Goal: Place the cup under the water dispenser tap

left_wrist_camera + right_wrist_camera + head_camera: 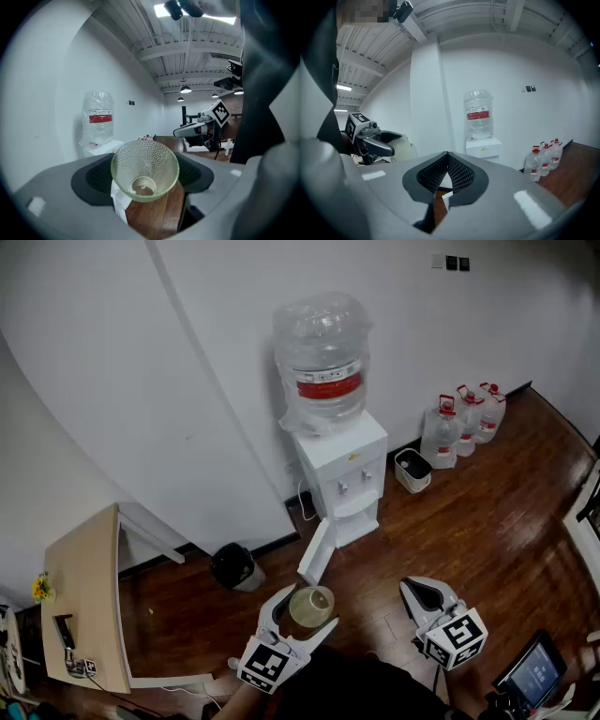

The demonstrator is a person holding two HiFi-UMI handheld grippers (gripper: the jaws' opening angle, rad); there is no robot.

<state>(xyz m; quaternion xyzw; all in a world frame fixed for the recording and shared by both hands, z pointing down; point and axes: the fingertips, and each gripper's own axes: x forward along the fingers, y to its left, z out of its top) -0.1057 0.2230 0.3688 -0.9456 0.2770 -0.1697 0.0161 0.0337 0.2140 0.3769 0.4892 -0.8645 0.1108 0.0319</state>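
A pale green dimpled glass cup (145,171) sits between the pads of my left gripper (144,174), which is shut on it; its mouth faces the camera. In the head view the cup (311,606) is held low at the bottom centre, well short of the white water dispenser (340,474) against the wall, which carries a wrapped clear bottle (322,362) with a red band. My right gripper (424,601) hangs to the right of the cup, its jaws shut and empty (446,176). The dispenser (483,147) stands far ahead in the right gripper view.
Several water jugs (461,423) and a small white bin (412,470) stand right of the dispenser. A black bin (234,566) sits by the wall at left, next to a light wooden table (80,601). A white panel (317,551) leans before the dispenser. Dark wooden floor (487,531) lies between.
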